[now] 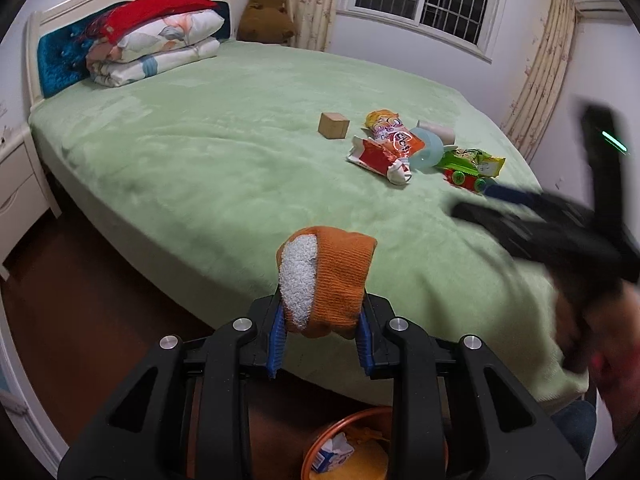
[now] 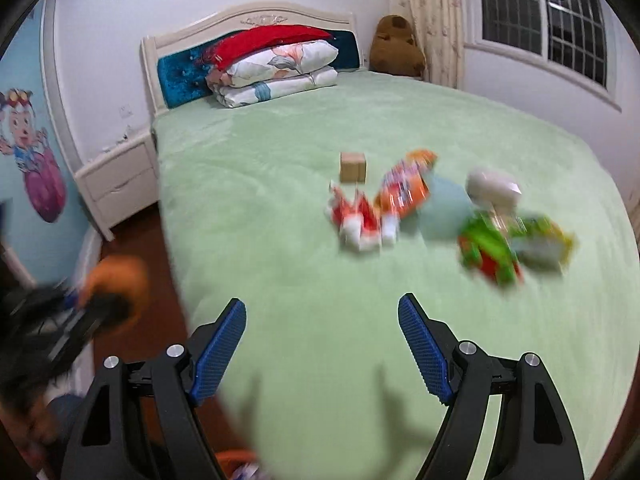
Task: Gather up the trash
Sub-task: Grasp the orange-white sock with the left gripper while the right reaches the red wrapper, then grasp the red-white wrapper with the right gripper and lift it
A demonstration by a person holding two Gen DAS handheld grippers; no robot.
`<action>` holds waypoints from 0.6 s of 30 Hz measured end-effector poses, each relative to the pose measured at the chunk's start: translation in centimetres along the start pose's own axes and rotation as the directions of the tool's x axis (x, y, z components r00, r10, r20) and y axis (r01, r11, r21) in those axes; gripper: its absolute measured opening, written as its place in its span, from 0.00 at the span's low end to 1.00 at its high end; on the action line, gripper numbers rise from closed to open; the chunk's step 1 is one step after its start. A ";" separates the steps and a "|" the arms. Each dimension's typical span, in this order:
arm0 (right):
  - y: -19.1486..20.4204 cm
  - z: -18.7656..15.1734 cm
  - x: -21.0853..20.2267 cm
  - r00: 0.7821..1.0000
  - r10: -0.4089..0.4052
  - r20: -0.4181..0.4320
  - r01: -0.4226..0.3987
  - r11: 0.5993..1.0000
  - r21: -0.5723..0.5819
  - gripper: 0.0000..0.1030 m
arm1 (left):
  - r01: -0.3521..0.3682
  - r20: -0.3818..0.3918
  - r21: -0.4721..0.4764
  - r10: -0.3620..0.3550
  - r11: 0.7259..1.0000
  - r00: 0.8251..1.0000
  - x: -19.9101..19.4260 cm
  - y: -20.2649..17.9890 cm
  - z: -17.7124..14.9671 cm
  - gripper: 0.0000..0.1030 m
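My left gripper (image 1: 322, 334) is shut on an orange and white sock (image 1: 324, 280), held above the bed's near edge and over an orange bin (image 1: 316, 446) on the floor. The sock shows blurred in the right wrist view (image 2: 114, 284). My right gripper (image 2: 322, 316) is open and empty above the green bed (image 2: 300, 240); it appears blurred in the left wrist view (image 1: 492, 196). Ahead on the bed lie a red wrapper (image 1: 376, 158), an orange snack bag (image 1: 396, 134), a green packet (image 1: 472, 166), a pale blue bowl (image 1: 430, 152) and a white cup (image 1: 438, 132).
A wooden block (image 1: 334, 125) sits left of the wrappers. Folded quilts (image 1: 156, 46) and a brown plush toy (image 1: 266, 16) are at the headboard. A white nightstand (image 2: 118, 184) stands left of the bed. The bin holds a carton (image 1: 330, 454) and other scraps.
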State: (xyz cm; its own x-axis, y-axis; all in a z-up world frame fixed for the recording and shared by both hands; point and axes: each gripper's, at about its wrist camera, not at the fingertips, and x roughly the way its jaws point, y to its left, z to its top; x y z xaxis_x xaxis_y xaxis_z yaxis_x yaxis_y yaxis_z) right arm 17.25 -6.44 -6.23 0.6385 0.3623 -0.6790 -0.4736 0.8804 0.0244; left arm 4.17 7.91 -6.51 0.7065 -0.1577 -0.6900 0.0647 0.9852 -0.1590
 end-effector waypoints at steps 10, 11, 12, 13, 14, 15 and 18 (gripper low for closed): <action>-0.7 5.1 11.8 0.956 -0.255 -0.142 0.250 0.967 -0.051 0.43 | -0.004 -0.021 -0.040 0.003 0.999 1.000 -0.1 1.2 -0.8 0.27; -0.7 5.2 11.8 0.955 -0.259 -0.144 0.254 0.966 -0.051 0.39 | 0.000 -0.022 -0.042 -0.001 0.999 1.000 0.0 1.1 -0.9 0.27; -0.9 5.3 11.7 0.959 -0.238 -0.156 0.235 0.971 -0.039 0.33 | 0.001 -0.022 -0.042 -0.002 0.999 1.000 0.0 1.1 -0.9 0.27; -1.0 5.3 11.6 0.960 -0.223 -0.170 0.221 0.975 -0.032 0.28 | 0.000 -0.021 -0.041 -0.001 0.999 1.000 0.0 1.1 -0.9 0.27; -1.1 5.1 11.2 0.960 -0.228 -0.166 0.225 0.974 -0.037 0.26 | 0.002 -0.018 -0.038 -0.003 0.999 1.000 0.0 1.0 -0.8 0.27; -1.2 5.0 10.8 0.960 -0.226 -0.163 0.224 0.974 -0.036 0.24 | 0.003 -0.017 -0.035 -0.004 0.999 1.000 -0.1 0.8 -0.8 0.27; -2.1 4.7 9.6 0.971 -0.187 -0.151 0.192 0.981 0.018 0.23 | 0.009 -0.014 -0.035 -0.010 0.999 1.000 -0.1 0.6 -0.9 0.27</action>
State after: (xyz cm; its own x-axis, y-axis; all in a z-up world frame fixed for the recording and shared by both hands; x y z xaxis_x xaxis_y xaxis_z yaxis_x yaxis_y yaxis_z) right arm 27.19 -3.35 -9.33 0.6167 0.1409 -0.7745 -0.3314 0.9389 -0.0930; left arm 3.51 8.45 -7.12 0.6957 -0.1683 -0.6984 0.0468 0.9807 -0.1897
